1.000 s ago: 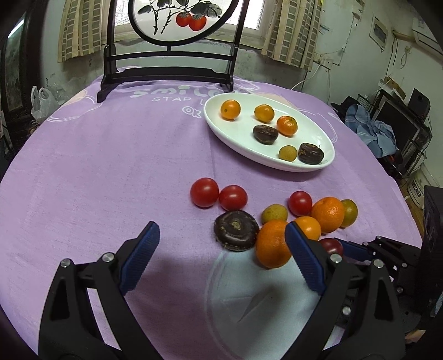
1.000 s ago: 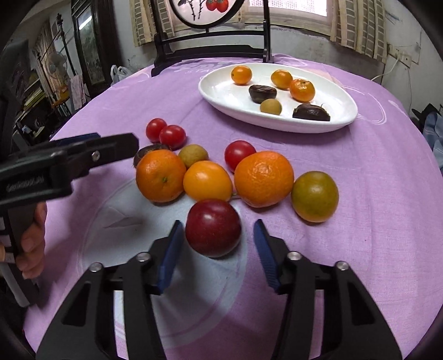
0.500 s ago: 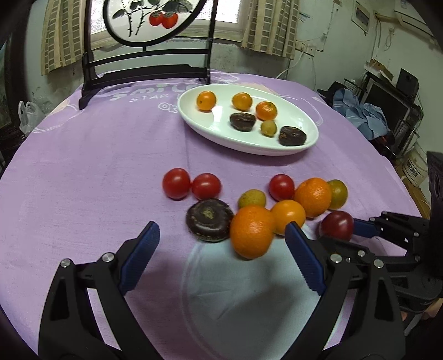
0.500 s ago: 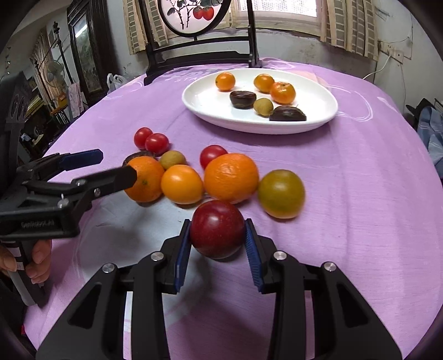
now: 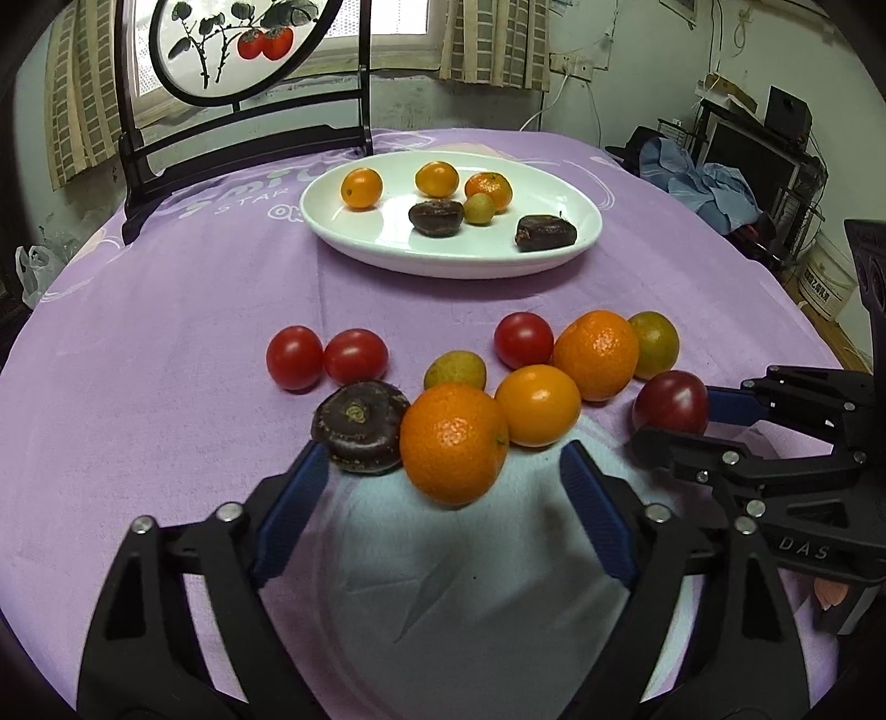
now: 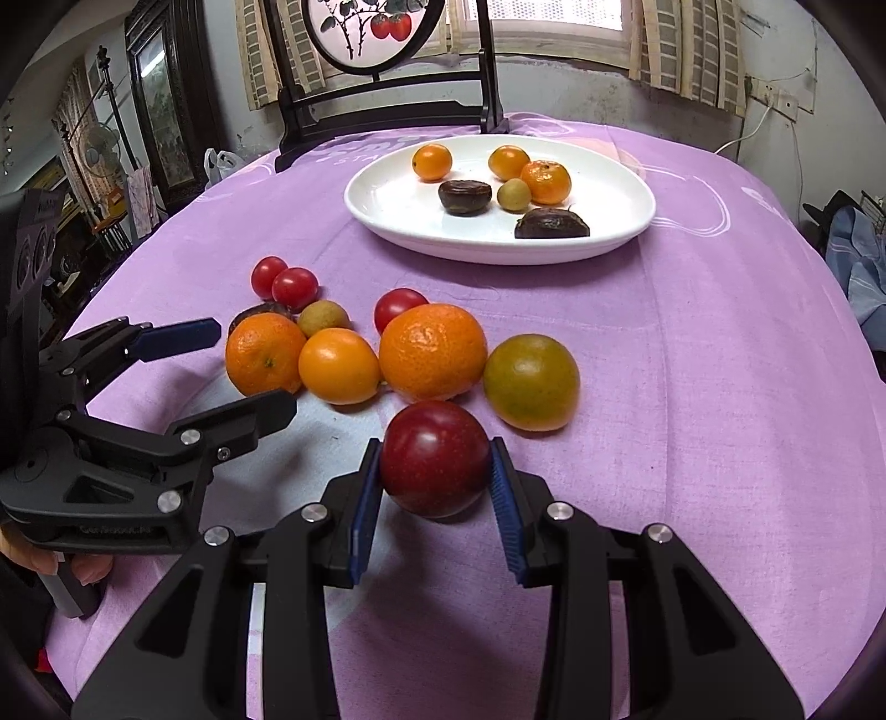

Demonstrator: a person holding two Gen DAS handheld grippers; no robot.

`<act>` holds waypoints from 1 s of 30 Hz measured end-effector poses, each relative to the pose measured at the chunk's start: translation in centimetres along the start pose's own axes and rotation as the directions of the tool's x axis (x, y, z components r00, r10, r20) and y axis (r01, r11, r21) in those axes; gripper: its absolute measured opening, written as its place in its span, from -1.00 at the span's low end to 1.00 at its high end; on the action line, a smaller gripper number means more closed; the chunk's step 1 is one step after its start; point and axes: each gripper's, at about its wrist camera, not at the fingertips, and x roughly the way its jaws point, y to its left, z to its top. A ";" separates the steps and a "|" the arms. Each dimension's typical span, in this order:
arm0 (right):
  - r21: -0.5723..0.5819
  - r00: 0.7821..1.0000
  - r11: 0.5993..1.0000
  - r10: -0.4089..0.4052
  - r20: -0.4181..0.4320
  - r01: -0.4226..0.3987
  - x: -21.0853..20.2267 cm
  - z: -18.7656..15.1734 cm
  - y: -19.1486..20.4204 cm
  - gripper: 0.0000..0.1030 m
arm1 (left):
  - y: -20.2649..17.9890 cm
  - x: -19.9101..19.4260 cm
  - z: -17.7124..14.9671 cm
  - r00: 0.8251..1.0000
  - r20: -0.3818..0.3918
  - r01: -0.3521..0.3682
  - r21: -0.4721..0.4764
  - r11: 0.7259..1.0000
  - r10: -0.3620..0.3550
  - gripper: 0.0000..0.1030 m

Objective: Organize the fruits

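My right gripper (image 6: pixel 434 476) is shut on a dark red plum (image 6: pixel 434 458), held just above the purple cloth; it also shows in the left wrist view (image 5: pixel 671 403). My left gripper (image 5: pixel 443 487) is open, its blue pads either side of an orange mandarin (image 5: pixel 453 443) with a dark passion fruit (image 5: pixel 360 426) next to it. Loose fruits lie in a cluster: oranges (image 6: pixel 433 351), a green-orange citrus (image 6: pixel 530 382), cherry tomatoes (image 5: pixel 326 357), a small yellow-green fruit (image 5: pixel 455 371). A white oval plate (image 6: pixel 609 188) at the back holds several fruits.
A dark wooden stand with a round painted screen (image 6: pixel 382 33) rises behind the plate. The round table's edge (image 6: pixel 864 354) drops off at the right. The left gripper's body (image 6: pixel 138 443) sits close to the left of my right gripper.
My right gripper closed on the dark red plum and lifted it slightly. My left gripper moved forward to straddle the orange mandarin, staying open.
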 end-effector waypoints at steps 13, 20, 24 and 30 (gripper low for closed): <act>-0.027 1.000 1.000 0.003 -0.001 -0.003 0.0 0.0 0.8 -0.27 | 0.7 0.7 0.8 0.999 0.011 -0.042 -0.012 0.999 0.042 0.37; -0.027 1.000 1.000 0.008 0.004 -0.008 -0.2 0.0 0.7 -0.27 | -0.1 -0.1 0.4 1.000 0.001 -0.010 0.029 1.000 0.010 -0.22; -0.021 1.000 1.000 0.006 0.004 -0.006 -0.2 0.0 0.6 -0.27 | -0.5 -0.4 0.0 1.000 -0.014 0.005 0.050 0.999 -0.004 -0.21; -0.033 1.000 0.999 0.012 0.006 -0.012 -0.3 0.0 0.8 -0.27 | 0.2 0.2 0.0 0.999 -0.029 0.018 0.001 1.000 -0.018 -0.11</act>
